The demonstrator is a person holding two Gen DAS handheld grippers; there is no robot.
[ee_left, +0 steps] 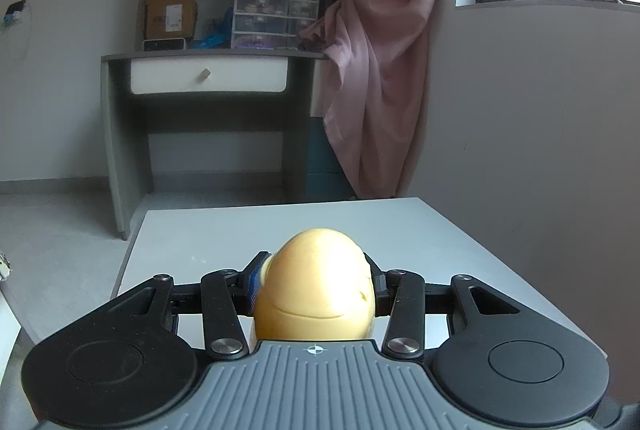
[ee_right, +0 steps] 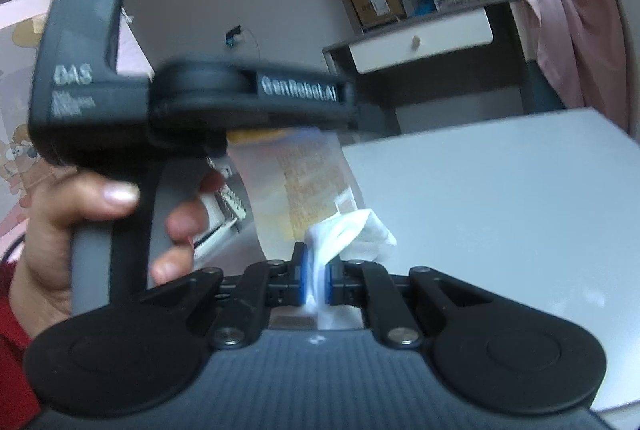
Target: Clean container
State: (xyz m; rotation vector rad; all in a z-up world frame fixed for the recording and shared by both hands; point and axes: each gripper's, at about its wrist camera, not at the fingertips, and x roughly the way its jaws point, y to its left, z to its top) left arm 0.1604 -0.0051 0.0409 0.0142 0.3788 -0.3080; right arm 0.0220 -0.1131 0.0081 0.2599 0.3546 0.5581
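Observation:
My left gripper [ee_left: 316, 280] is shut on the yellow domed cap of the container [ee_left: 318, 290], holding it above the grey table [ee_left: 420, 242]. In the right wrist view the container [ee_right: 304, 186] is a translucent bottle with a printed label, hanging under the left gripper's black body [ee_right: 192, 102], which a hand holds. My right gripper [ee_right: 316, 278] is shut on a white cloth [ee_right: 344, 230], and the cloth is against the bottle's lower side.
A grey desk with a white drawer [ee_left: 208, 76] and shelves stands beyond the table. A pink curtain [ee_left: 380, 50] hangs at the right by a window. The table's far edge [ee_left: 280, 206] is close ahead.

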